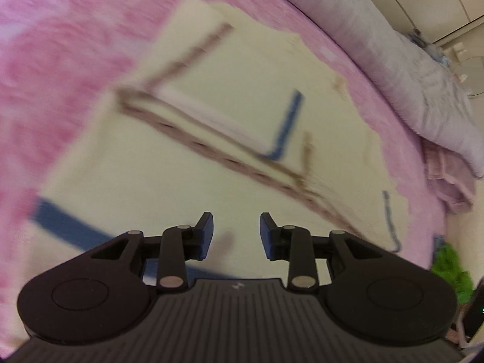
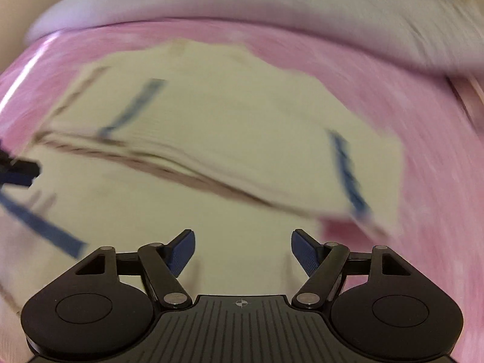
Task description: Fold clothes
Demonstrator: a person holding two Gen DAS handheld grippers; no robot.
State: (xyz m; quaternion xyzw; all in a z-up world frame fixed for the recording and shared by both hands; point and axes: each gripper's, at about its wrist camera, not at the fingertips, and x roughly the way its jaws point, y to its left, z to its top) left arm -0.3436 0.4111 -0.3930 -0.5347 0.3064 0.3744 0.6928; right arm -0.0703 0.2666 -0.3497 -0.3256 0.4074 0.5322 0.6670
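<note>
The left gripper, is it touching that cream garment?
Cannot tell. In the left wrist view the left gripper has its jaws open over the cream garment, holding nothing, but blur hides any gap or contact.

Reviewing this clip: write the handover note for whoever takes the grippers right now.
Left gripper: open, empty, over the cream garment.
Right gripper: open, empty, over the same garment.
Garment lies on the pink bedsheet, with brown and blue trim; parts look already folded over the body.
Frames are blurred, so fold count is unclear.
Left: finish folding and flatten.
</note>
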